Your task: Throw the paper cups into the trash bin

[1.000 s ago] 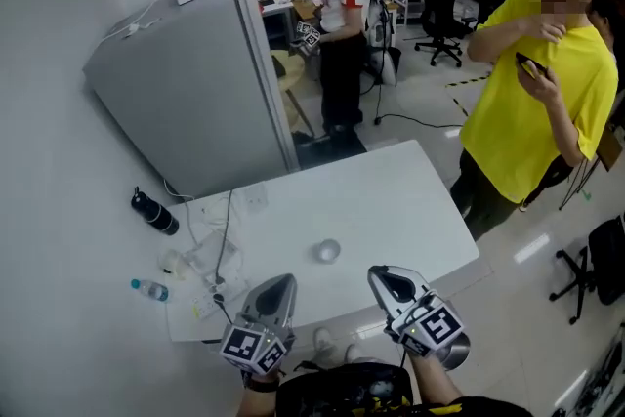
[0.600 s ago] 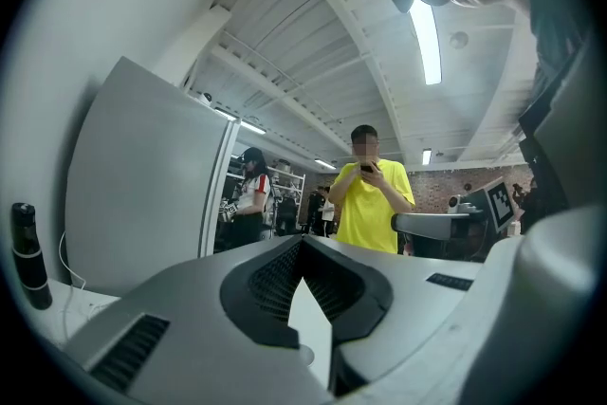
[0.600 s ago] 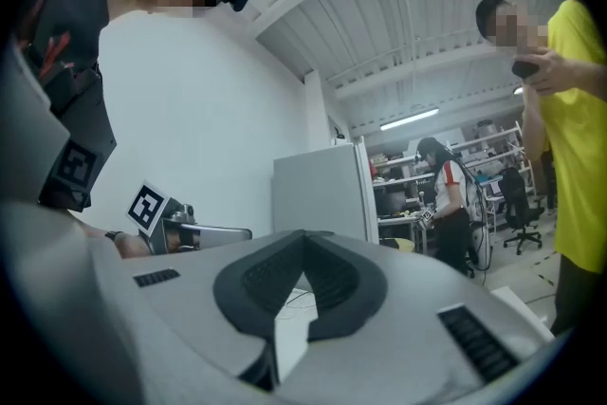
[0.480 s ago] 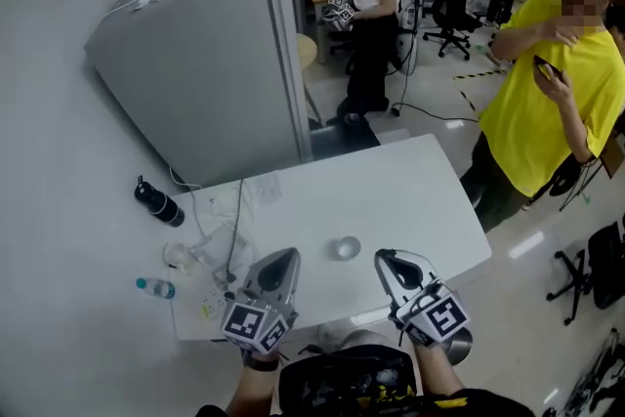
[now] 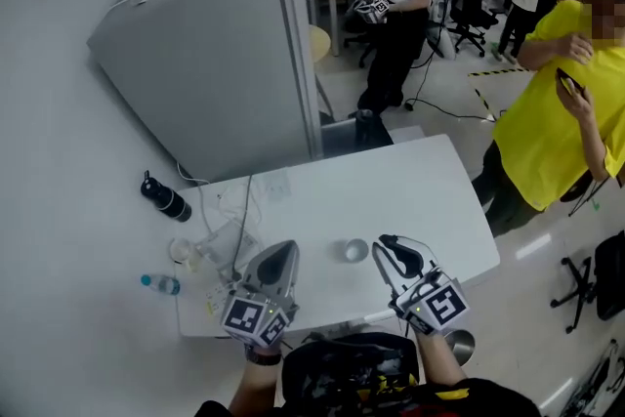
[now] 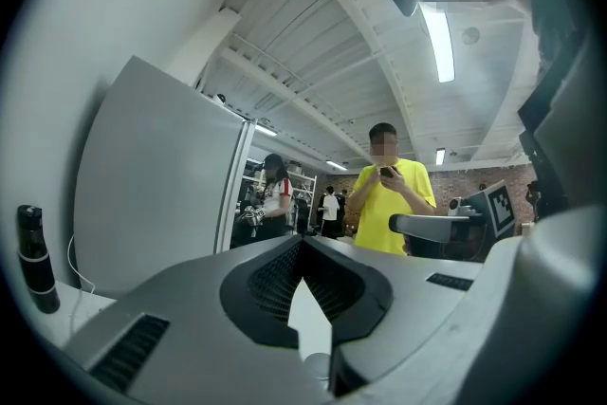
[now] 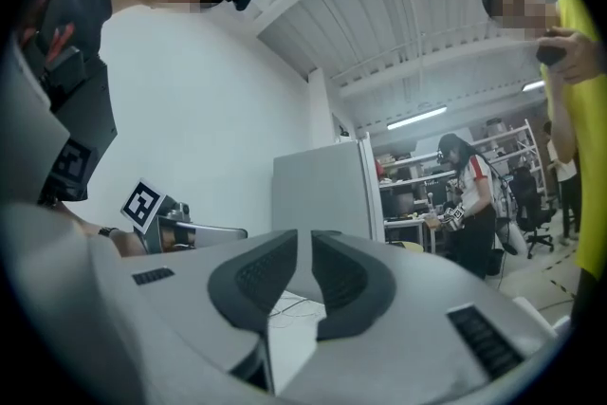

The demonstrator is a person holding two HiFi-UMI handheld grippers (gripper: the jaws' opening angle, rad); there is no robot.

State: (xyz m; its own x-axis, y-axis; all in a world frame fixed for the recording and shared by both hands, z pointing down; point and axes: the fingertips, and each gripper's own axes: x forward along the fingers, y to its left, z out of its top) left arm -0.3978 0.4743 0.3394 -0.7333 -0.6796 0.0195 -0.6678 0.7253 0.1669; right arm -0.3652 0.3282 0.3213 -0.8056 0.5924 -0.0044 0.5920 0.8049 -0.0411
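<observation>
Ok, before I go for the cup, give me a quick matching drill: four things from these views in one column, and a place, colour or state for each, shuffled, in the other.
Things:
1. paper cup
2. larger bottle at the head view's left
3. left gripper
4. person holding a phone

Descriptions:
A. yellow shirt, standing right of the table
B. jaws shut, nothing between them
C. black
D. upright on the white table

Pairs: 1-D, 2-C, 3-B, 4-A
</observation>
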